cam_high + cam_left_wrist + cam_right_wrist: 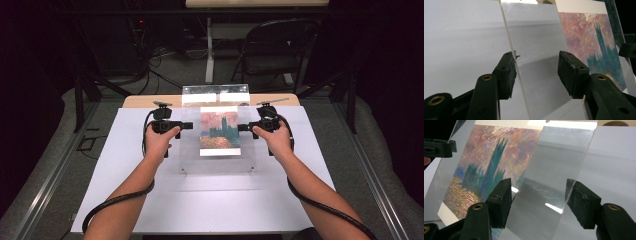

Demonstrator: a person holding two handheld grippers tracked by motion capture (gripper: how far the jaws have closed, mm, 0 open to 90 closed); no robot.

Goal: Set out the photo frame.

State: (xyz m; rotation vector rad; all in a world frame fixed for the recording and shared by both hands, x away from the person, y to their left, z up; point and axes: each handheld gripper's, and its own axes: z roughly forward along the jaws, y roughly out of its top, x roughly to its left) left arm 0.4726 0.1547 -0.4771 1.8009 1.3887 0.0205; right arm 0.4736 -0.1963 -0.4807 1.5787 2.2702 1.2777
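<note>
A clear acrylic sheet (217, 162) lies tilted over the white mat, with a print of a painting (219, 131), pink sky and blue-green towers, at its middle. My left gripper (187, 125) reaches in at the sheet's left edge and my right gripper (242, 127) at its right edge. In the left gripper view the sheet (536, 37) passes between the jaws of the left gripper (536, 70); its edge runs along one pad and the other pad stands off it. The right gripper (539, 197) straddles the sheet (554, 170) the same way, a gap showing. The print (491, 157) sits beyond.
A large white mat (200, 200) covers the wooden table (140, 101). Another clear plate (215, 92) sits at the back edge. Behind the table stand a folding chair (275, 50) and a table leg (209, 50), with cables on the floor.
</note>
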